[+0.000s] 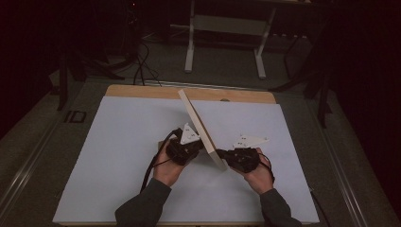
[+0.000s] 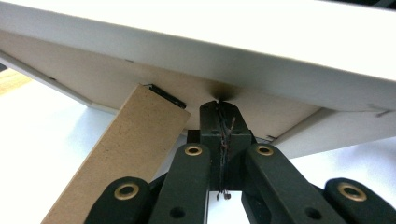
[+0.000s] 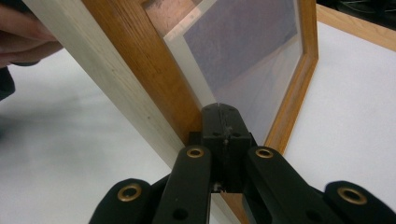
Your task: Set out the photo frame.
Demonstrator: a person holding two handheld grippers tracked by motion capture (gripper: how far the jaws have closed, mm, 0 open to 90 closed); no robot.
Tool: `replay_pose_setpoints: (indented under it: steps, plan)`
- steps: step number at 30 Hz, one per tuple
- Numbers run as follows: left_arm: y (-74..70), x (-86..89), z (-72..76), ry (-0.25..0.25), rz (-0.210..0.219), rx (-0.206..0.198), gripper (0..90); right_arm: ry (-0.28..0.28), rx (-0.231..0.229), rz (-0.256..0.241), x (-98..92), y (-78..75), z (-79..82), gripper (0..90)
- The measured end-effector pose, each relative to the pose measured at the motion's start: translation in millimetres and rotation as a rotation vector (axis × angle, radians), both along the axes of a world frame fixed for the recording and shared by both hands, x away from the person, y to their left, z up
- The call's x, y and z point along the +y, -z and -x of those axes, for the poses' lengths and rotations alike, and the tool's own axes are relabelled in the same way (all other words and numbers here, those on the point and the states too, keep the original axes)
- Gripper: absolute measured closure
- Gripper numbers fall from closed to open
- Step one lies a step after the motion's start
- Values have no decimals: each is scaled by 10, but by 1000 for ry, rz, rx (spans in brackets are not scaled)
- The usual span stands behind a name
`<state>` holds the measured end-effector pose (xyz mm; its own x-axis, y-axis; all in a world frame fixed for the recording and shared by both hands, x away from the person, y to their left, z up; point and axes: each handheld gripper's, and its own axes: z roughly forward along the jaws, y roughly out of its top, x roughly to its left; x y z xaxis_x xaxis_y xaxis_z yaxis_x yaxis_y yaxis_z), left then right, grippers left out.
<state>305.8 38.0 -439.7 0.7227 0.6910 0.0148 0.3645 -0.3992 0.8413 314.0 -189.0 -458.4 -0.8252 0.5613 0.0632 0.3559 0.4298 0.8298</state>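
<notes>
High view: a picture frame (image 1: pixel 202 128) stands tilted on edge over the white worktop (image 1: pixel 118 156), between the left tool (image 1: pixel 189 150) and the right tool (image 1: pixel 235 158). The left gripper view shows the frame's back, with a brown stand flap (image 2: pixel 126 154) hanging out; the right gripper view shows its glazed front. Each tool's jaws are drawn together, tips against the frame; whether either truly pinches it cannot be told.

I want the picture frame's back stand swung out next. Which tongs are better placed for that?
Probably the left tongs: they face the back of the picture frame, right beside the stand. The right tongs face its glass front.
</notes>
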Motion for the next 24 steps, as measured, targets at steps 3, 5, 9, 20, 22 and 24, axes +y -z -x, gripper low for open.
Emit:
replay_pose_setpoints:
  steps: [3, 5, 9, 20, 22, 24]
  plan:
    - [-1, 9, -8, 5, 7, 8, 900, -4, 0, 11, 10, -9, 7, 900]
    - [0, 13, -24, 2, -3, 4, 900, -7, -3, 16, 21, -13, 14, 900]
    - [5, 15, -32, 8, -1, 0, 900, -6, -1, 11, 19, -11, 16, 900]
    - [5, 68, -95, 26, 12, -3, 900, -15, 2, 0, 81, -6, 18, 900]
    - [8, 84, -105, 29, 13, -5, 900, -19, 5, -5, 98, -3, 15, 900]
    - [11, 105, -119, 37, 18, -4, 900, -20, 5, -6, 113, -1, 12, 900]
